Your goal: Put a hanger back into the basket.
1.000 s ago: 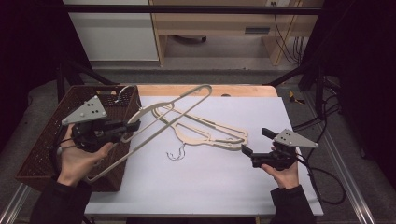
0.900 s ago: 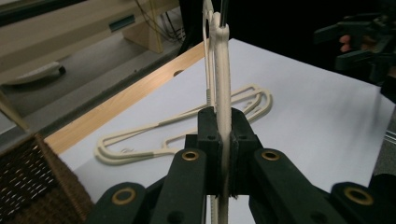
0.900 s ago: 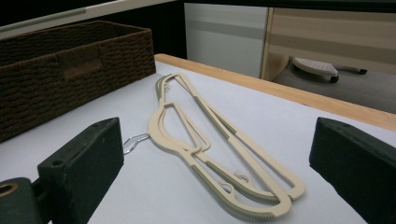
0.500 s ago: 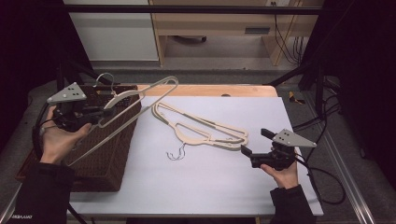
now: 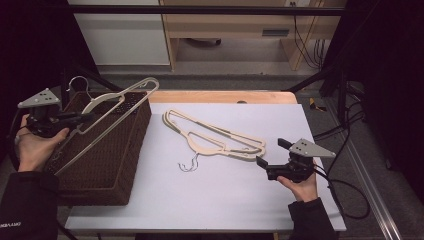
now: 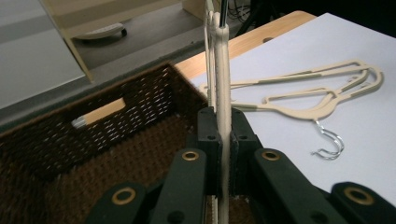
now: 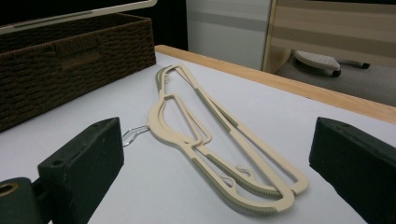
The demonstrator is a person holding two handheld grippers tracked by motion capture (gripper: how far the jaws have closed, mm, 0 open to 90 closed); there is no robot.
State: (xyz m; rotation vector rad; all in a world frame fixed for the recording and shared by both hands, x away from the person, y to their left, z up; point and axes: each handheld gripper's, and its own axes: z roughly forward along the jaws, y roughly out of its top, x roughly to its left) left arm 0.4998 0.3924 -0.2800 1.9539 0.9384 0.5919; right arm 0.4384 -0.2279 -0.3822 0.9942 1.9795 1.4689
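My left gripper [image 5: 85, 118] [image 6: 223, 126] is shut on a cream plastic hanger [image 5: 107, 117] [image 6: 222, 84], held tilted over the brown woven basket [image 5: 131, 145] [image 6: 93, 140] at the table's left. Its metal hook [image 5: 76, 82] points up and back. Two more cream hangers [image 5: 215, 137] [image 7: 219, 135] [image 6: 317, 91] lie stacked on the white table top [image 5: 225, 195], their hooks [image 5: 189, 165] toward the front. My right gripper [image 5: 261, 165] [image 7: 215, 163] hovers open just right of those hangers, jaws wide apart with nothing between them.
The basket fills the table's left edge, with a handle slot [image 6: 98, 112] in its far wall. A strip of bare wood [image 5: 225, 96] runs along the table's far edge. Cables [image 5: 345, 150] trail off the right side.
My left gripper has carried its hanger leftward from above the table to over the basket. The right gripper and the two lying hangers have stayed put.
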